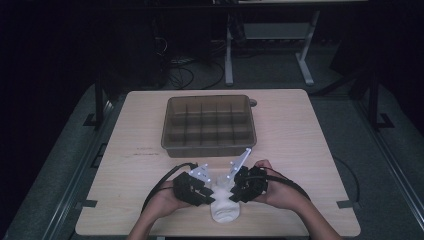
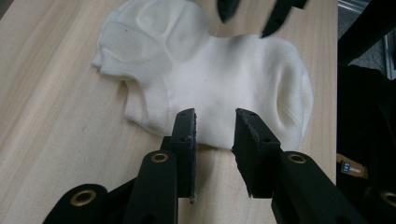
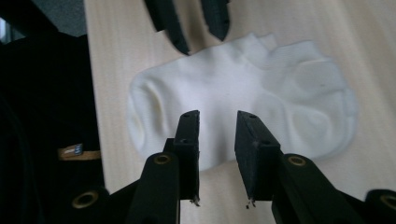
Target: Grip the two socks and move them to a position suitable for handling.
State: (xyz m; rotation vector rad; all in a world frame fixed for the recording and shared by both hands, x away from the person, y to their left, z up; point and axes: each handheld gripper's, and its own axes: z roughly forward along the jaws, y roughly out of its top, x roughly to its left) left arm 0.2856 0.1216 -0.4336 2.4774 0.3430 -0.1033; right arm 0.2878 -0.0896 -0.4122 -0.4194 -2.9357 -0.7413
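Between both tongs: white sock on table | left tongs spread | right tongs spread

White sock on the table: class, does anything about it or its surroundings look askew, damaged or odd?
Mildly. The white sock lies rumpled, its cuff end bunched, near the table's front edge. The divided bin sits square. Nothing looks damaged or spilled.

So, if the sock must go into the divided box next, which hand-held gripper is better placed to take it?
Neither clearly. The left hand-held gripper and the right hand-held gripper are both open at opposite edges of the sock, and the box lies straight ahead. Right, slightly: its jaws reach further over the fabric.
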